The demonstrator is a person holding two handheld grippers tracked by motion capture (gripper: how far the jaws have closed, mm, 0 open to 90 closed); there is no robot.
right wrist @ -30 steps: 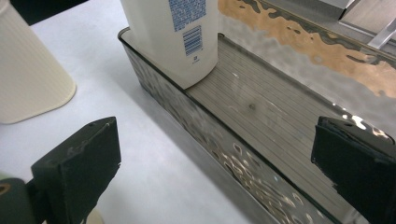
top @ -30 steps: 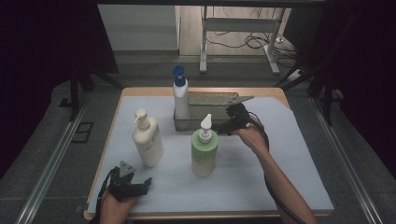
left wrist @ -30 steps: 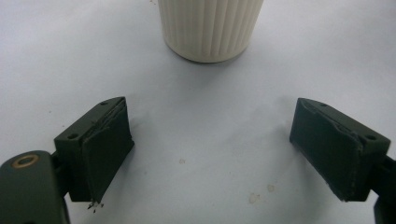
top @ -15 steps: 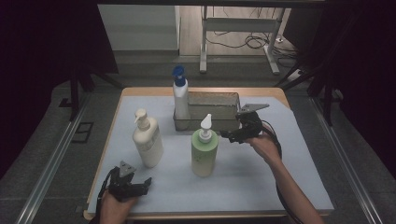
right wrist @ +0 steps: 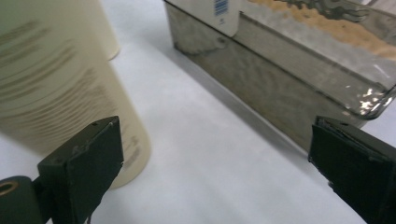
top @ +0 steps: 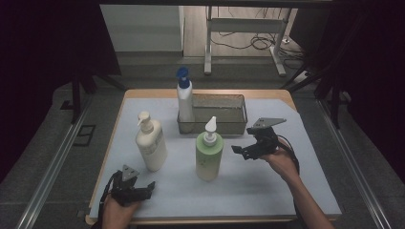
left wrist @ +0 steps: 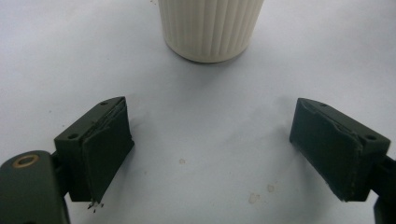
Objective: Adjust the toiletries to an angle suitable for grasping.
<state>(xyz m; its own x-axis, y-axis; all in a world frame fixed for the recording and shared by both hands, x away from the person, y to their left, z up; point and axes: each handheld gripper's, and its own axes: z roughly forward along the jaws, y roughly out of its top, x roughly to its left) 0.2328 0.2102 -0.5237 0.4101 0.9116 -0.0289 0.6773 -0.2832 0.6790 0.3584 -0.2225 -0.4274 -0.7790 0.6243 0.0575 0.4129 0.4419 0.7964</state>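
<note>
A: Green pump bottle (top: 209, 155): upright mid-tabletop, just in front of the clear bin (top: 237, 125); white pump, pale green body.

B: Approach step. Right tongs (top: 240, 150) wide open, empty, beside the bottle. Next: straddle body, close. Left tongs (top: 149, 187) open, empty, near front-left corner.

A wooden table (top: 286, 98) is covered by a pale sheet (top: 267, 191), on which two pump bottles (top: 152, 143) and a clear tray (top: 239, 126) are stood.
</note>
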